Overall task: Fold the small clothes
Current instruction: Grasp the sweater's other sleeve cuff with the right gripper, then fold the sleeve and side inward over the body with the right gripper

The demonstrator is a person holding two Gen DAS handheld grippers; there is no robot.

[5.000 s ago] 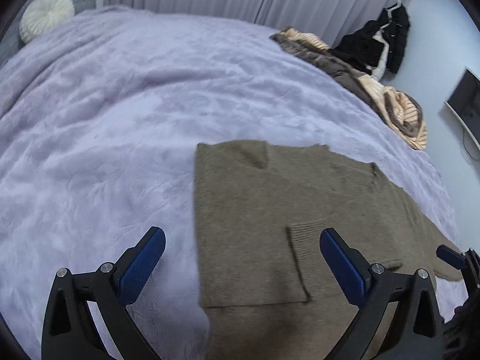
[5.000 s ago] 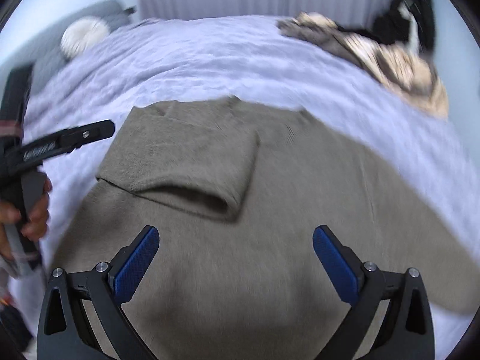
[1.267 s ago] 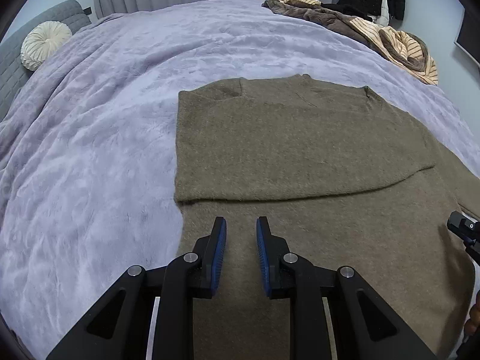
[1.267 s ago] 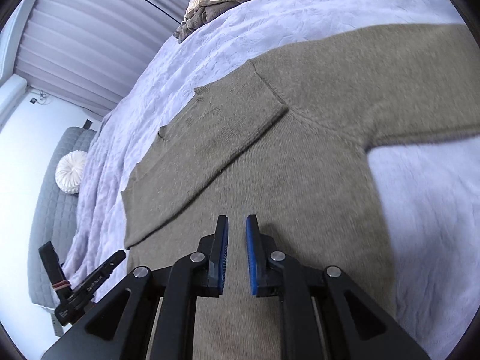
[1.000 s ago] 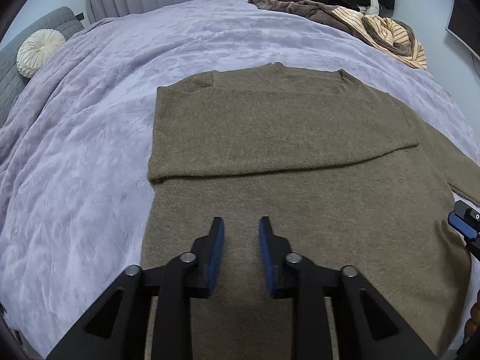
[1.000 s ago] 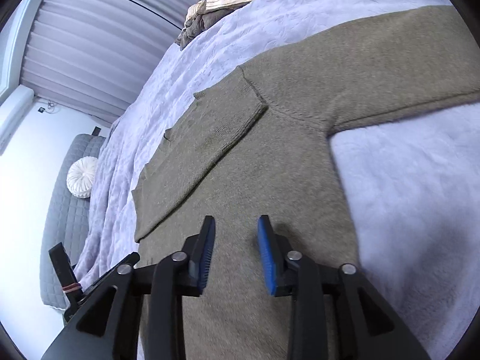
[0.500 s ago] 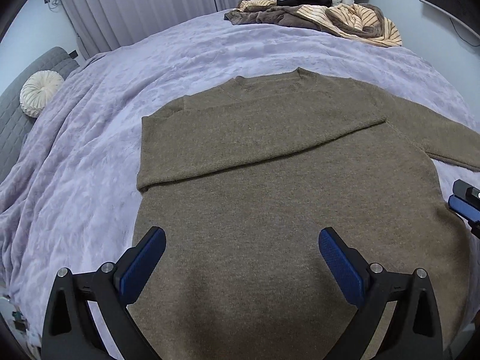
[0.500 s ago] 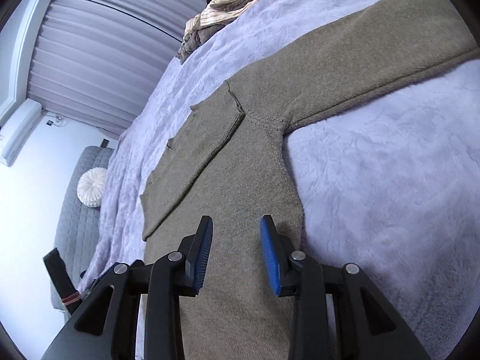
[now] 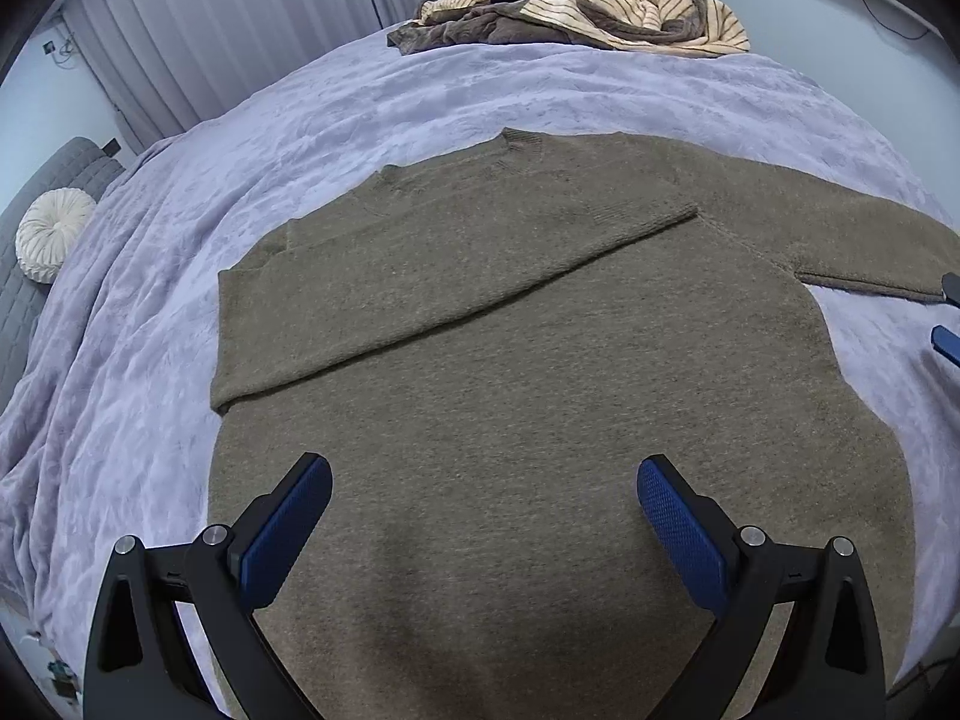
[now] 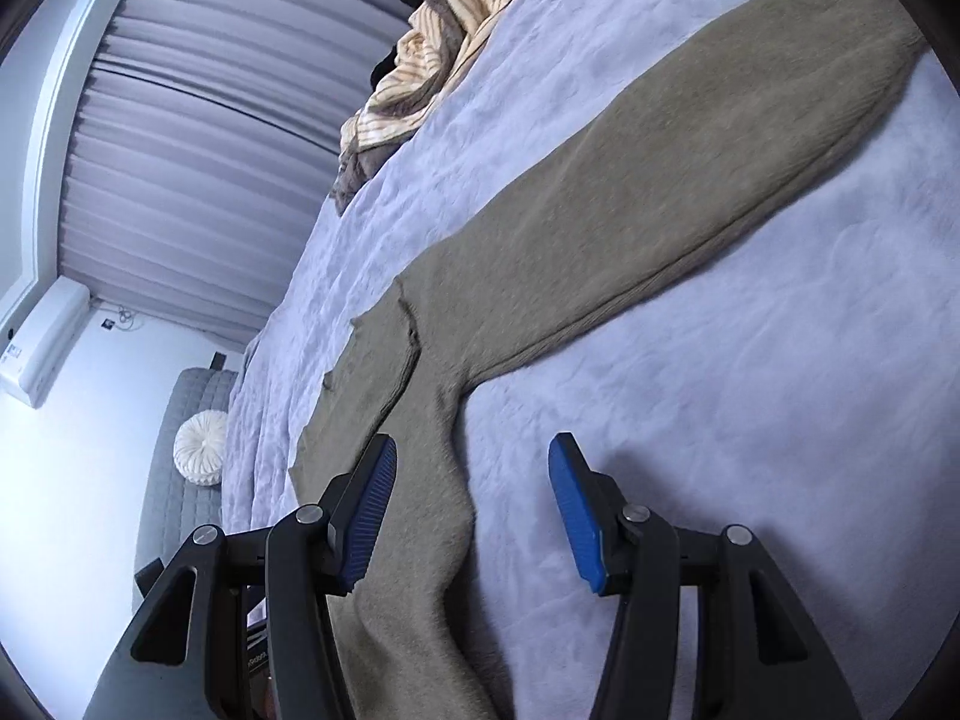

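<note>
Olive-brown knit fills the nearest ground: the sweater (image 9: 540, 360) lies flat on the lavender blanket (image 9: 150, 312) covering the bed, its hem closest and its neckline away. The left gripper (image 9: 483, 516) hangs over the lower body of the sweater with its blue-padded fingers spread wide apart, nothing between them. Further right, the right gripper (image 10: 471, 516) sits at the sweater's right side edge, fingers also apart and holding nothing; its left pad is over the knit and its right pad over bare blanket, though whether either pad touches the fabric is hard to tell from this low angle.

Beyond the grippers, the sweater's left sleeve (image 9: 420, 276) is folded across the chest, its cuff ending near the right shoulder. The right sleeve (image 10: 690, 180) stretches straight out over the blanket.

Further back, a heap of striped and brown clothes (image 9: 600, 18) rests at the far edge of the bed. A round cream cushion (image 9: 53, 234) sits on the grey headboard side at left, and pleated curtains (image 9: 240, 30) close off the wall behind.
</note>
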